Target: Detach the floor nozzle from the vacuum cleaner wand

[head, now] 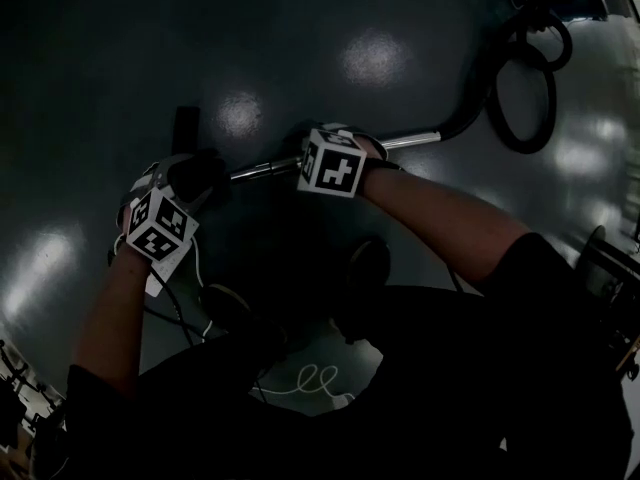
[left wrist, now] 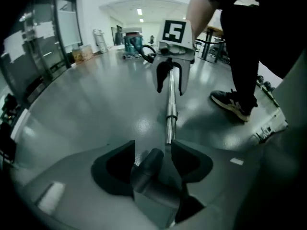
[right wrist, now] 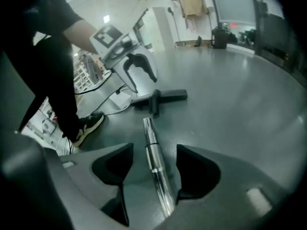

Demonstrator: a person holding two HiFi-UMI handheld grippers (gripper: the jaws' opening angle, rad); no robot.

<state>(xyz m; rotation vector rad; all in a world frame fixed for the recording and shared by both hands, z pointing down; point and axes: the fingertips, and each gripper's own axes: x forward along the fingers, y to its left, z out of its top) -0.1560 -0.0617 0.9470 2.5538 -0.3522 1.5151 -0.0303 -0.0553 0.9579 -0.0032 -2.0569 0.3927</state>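
The chrome wand point(head: 400, 141) lies across the dark floor, and its bare end point(right wrist: 146, 122) stops short of the black floor nozzle point(right wrist: 160, 97). The nozzle lies apart from it on the floor point(head: 185, 128). My right gripper point(right wrist: 154, 148) is open and straddles the wand point(right wrist: 153, 162) without the pads touching it. My left gripper point(left wrist: 152, 147) is open too. The nozzle's grey neck point(left wrist: 147, 164) shows between its jaws, not pressed by them. In the left gripper view the right gripper point(left wrist: 171, 87) hangs over the wand point(left wrist: 169, 119). The left gripper point(right wrist: 142, 80) hovers above the nozzle.
A black hose point(head: 520, 88) loops on the floor at the wand's far end. The person's shoe point(left wrist: 232, 103) stands close beside the wand. A white coiled cable point(head: 310, 378) lies near the feet. Carts and tables stand far back in the room.
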